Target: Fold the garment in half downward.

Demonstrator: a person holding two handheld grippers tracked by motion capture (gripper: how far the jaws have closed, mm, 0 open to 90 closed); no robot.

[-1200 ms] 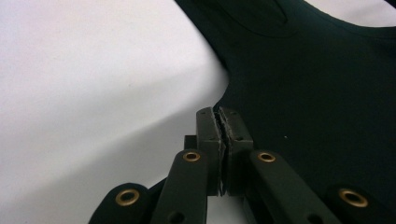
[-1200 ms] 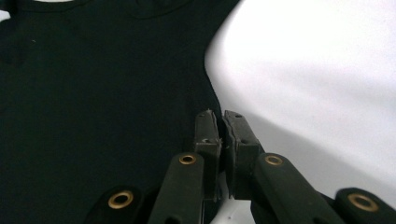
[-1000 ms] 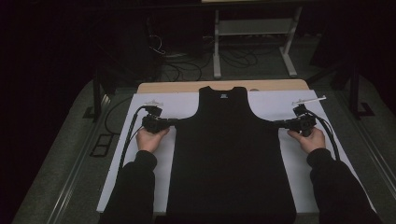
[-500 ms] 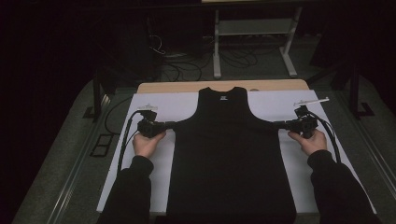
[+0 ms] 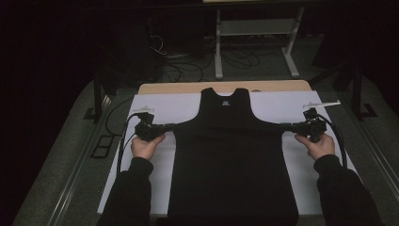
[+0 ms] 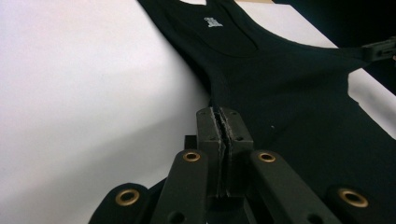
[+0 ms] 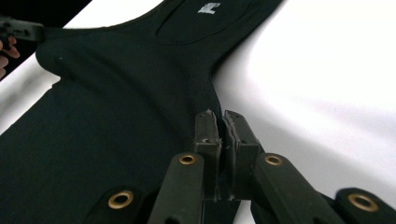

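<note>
Two tools pinch the black vest [image 5: 233,155] at its armholes, left tool [image 5: 165,127] and right tool [image 5: 288,127] clamped on cloth. It lies flat on the white surface [image 5: 141,183]. Uneven pulling could slip an edge free, I reckon.

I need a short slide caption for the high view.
Two grippers pinch a black tank top at both armholes.

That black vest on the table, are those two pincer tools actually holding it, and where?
Yes. The left gripper and the right gripper are each shut on the black vest, pinching its side edge just under an armhole, one on each side.
</note>
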